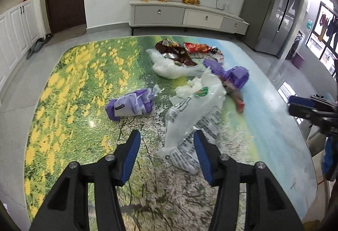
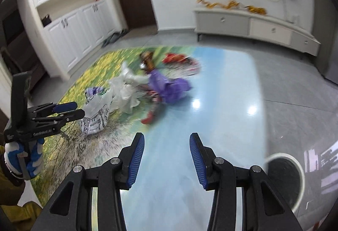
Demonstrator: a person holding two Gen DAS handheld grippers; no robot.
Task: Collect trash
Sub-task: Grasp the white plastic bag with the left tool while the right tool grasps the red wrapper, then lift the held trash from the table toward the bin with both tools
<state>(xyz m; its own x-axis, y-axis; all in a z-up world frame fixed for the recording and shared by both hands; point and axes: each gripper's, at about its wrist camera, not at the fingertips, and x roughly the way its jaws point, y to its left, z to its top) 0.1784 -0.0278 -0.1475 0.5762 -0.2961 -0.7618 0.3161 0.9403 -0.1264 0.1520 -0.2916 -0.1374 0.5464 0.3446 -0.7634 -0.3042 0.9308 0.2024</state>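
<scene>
Trash (image 1: pixel 190 108) on table (image 1: pixel 69 91), just beyond open, empty left jaws.

1. Two purple bags: one (image 1: pixel 131 105) on the left, one (image 1: pixel 230 73) on the right.
2. Two snack wrappers: brown (image 1: pixel 174 52) and red (image 1: pixel 197 48).
3. One printed white bag (image 1: pixel 190 118).
4. One bin (image 2: pixel 284 178).

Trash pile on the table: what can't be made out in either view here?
- Print on the white bag: left wrist view, creased and too small to read.
- Red wrapper: right wrist view, smeared by motion blur; kind unclear.
- Bin contents: right wrist view, dark inside, rim partly behind the right gripper.
- Right gripper in left wrist view: cut by the frame edge, jaws unclear there.
</scene>
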